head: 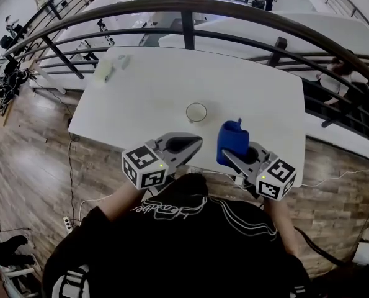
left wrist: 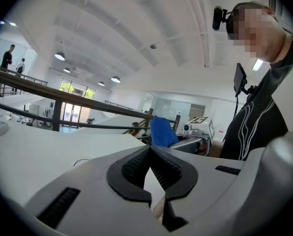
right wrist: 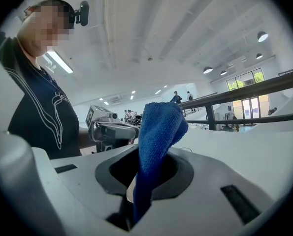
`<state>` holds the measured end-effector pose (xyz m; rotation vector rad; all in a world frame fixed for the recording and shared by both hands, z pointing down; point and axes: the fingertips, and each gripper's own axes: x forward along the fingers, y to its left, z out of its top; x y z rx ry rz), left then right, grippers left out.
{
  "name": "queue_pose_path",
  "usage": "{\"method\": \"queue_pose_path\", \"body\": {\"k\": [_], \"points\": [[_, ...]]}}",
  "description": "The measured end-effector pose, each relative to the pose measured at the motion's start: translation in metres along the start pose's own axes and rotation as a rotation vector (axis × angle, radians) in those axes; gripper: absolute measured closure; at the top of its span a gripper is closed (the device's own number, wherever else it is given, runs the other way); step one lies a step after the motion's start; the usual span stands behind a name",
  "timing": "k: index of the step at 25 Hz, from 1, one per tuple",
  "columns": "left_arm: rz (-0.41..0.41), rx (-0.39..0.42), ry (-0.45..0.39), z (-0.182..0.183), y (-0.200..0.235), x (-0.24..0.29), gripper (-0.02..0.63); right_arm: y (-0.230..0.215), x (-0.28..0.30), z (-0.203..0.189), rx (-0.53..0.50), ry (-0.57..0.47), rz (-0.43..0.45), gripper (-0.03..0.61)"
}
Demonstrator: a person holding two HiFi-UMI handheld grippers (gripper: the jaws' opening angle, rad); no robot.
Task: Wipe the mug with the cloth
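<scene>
A white mug (head: 196, 112) stands upright on the white table (head: 147, 98), seen from above, a little beyond both grippers. My right gripper (head: 229, 156) is shut on a blue cloth (head: 232, 141), which sticks up from between its jaws (right wrist: 158, 127). My left gripper (head: 194, 144) hovers at the table's near edge, shut with nothing between its ribbed pads (left wrist: 136, 163). The two grippers face each other: the cloth (left wrist: 162, 131) shows in the left gripper view. The mug is in neither gripper view.
A pale bottle-like object (head: 103, 72) and a small white item (head: 121, 61) lie at the table's far left corner. A dark metal railing (head: 190, 36) curves behind the table. A cable (head: 333, 177) hangs off the near right edge. Wooden floor surrounds the table.
</scene>
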<state>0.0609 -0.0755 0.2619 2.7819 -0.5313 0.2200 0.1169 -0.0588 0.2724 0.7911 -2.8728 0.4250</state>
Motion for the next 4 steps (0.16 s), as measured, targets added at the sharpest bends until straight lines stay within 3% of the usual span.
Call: {"method": "queue_pose_path", "body": {"k": [4], "points": [[0.004, -0.012, -0.007, 0.0035, -0.0014, -0.0043, 0.606, 0.0041, 0.0012, 0.0078, 0.008, -0.012, -0.006, 0.525]]}}
